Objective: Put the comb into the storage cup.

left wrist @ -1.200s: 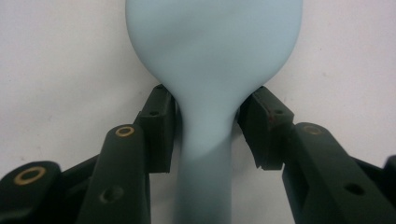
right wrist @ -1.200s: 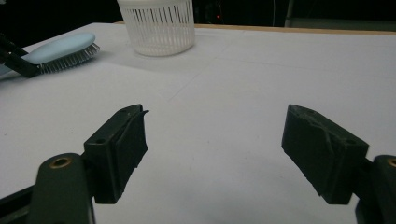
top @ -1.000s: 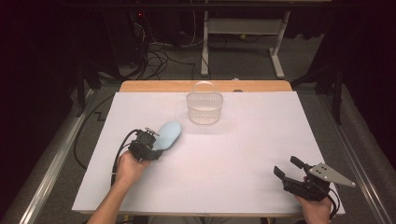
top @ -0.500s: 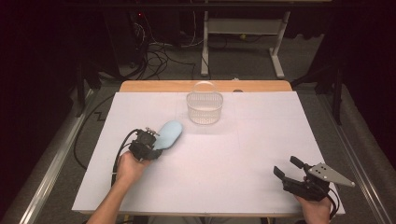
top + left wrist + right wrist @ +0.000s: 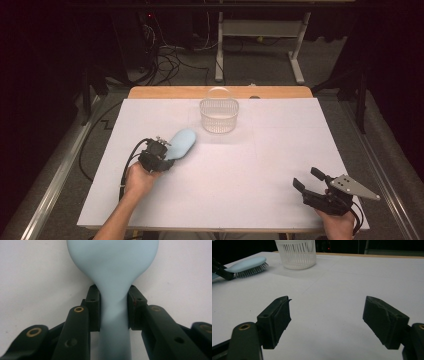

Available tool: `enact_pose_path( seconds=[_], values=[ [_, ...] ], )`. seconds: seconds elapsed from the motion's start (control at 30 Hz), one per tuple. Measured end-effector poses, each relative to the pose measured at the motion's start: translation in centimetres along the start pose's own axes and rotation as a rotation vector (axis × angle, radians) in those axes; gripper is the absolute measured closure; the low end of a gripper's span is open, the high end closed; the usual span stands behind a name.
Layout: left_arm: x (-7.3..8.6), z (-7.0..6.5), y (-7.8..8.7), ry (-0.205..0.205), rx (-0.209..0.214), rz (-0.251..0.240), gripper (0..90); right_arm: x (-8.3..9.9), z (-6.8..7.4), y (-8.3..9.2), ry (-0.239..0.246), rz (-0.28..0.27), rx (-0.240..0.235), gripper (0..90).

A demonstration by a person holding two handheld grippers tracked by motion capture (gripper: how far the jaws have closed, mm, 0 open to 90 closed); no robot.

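Note:
A pale blue hairbrush (image 5: pixel 181 142) lies bristles down on the white table, left of centre. My left gripper (image 5: pixel 166 151) has just closed its jaws on the brush's narrow handle (image 5: pixel 113 315), and both pads press its sides. In the right gripper view the brush (image 5: pixel 247 265) shows at far left with the left gripper's jaw tips (image 5: pixel 220 271) on it. My right gripper (image 5: pixel 306 178) rests near the table's front right corner, open, with nothing between its fingers (image 5: pixel 327 320).
A white slatted plastic basket (image 5: pixel 219 116) stands at the back centre of the table, also seen far ahead in the right gripper view (image 5: pixel 295 252). White paper (image 5: pixel 260 165) covers the tabletop. A black cable (image 5: pixel 131 157) loops beside the left hand.
The left gripper's jaws have drawn in slightly on the brush handle. Both hands and the brush stay where they were.

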State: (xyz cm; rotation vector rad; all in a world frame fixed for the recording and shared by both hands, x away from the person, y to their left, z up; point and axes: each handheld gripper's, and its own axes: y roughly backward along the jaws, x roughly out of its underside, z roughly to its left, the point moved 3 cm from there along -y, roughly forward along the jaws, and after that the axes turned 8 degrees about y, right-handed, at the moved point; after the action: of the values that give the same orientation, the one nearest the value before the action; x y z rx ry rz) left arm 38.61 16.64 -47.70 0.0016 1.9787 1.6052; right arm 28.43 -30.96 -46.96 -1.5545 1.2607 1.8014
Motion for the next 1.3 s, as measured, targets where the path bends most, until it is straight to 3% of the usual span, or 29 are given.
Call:
enact_pose_path(
  seconds=[0.47,0.73,1.3],
  values=[
    [0.0,-0.7,0.9,-0.008,0.033,-0.059,67.5,0.0,0.2,-0.2,0.010,0.009,-0.005,22.5],
    [0.2,-1.6,1.5,-0.035,0.057,-0.098,67.6,0.1,0.2,-0.2,0.007,0.014,0.002,22.5],
    [1.5,-3.9,3.4,-0.074,0.166,-0.210,67.5,0.1,0.2,-0.2,-0.001,0.015,0.012,22.5]
  ],
)
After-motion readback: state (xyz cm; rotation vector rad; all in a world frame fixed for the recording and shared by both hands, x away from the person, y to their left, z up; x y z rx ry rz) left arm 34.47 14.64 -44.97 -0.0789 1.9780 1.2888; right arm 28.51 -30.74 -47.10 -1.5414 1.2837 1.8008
